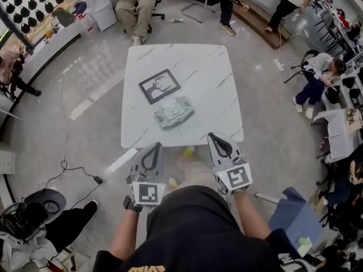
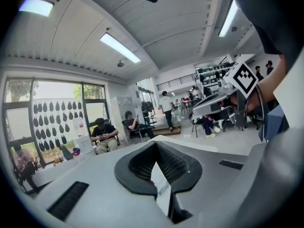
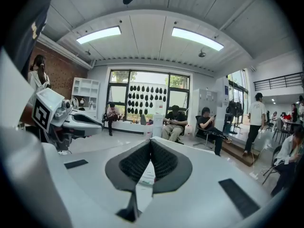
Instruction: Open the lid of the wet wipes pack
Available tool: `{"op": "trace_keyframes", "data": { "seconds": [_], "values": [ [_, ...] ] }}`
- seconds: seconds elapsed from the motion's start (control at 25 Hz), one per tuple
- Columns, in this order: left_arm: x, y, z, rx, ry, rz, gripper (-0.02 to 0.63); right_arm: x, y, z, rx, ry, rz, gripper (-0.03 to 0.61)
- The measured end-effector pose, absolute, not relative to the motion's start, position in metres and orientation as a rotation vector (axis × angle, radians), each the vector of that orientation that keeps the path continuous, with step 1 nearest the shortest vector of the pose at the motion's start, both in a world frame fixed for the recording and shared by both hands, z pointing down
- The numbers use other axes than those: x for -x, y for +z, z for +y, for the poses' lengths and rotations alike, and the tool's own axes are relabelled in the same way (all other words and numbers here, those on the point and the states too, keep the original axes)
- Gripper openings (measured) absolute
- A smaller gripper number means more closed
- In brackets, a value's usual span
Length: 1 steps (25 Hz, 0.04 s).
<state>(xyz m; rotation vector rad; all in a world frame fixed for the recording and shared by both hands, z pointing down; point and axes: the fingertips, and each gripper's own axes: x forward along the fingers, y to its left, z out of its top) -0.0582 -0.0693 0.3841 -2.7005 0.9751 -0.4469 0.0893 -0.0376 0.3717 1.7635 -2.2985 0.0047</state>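
The wet wipes pack [image 1: 173,113], pale green and white with its lid down, lies flat near the middle of the white marble table [image 1: 210,72]. In the head view both grippers are held level at the table's near edge, short of the pack and apart from it. My left gripper [image 1: 152,147] sits left of the pack's line and my right gripper [image 1: 219,136] right of it. In each gripper view the jaws meet at the tips, at the left gripper [image 2: 155,144] and the right gripper [image 3: 150,141], with nothing held. The pack does not show clearly in either gripper view.
A black-framed picture [image 1: 159,85] lies on the table just behind the pack. A small yellow object [image 1: 188,151] is on the floor by the table's near edge. Seated people [image 1: 138,4] and chairs ring the far side; a cable [image 1: 68,166] runs across the floor at left.
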Motion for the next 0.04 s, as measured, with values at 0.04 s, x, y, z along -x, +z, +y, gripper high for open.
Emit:
{"op": "trace_keyframes", "data": {
  "seconds": [0.04],
  "values": [
    [0.0571,0.3919,-0.0738,2.703,-0.465,0.974,0.017,-0.0885,0.3756,-0.0399,-1.75,0.01,-2.302,0.003]
  ]
}}
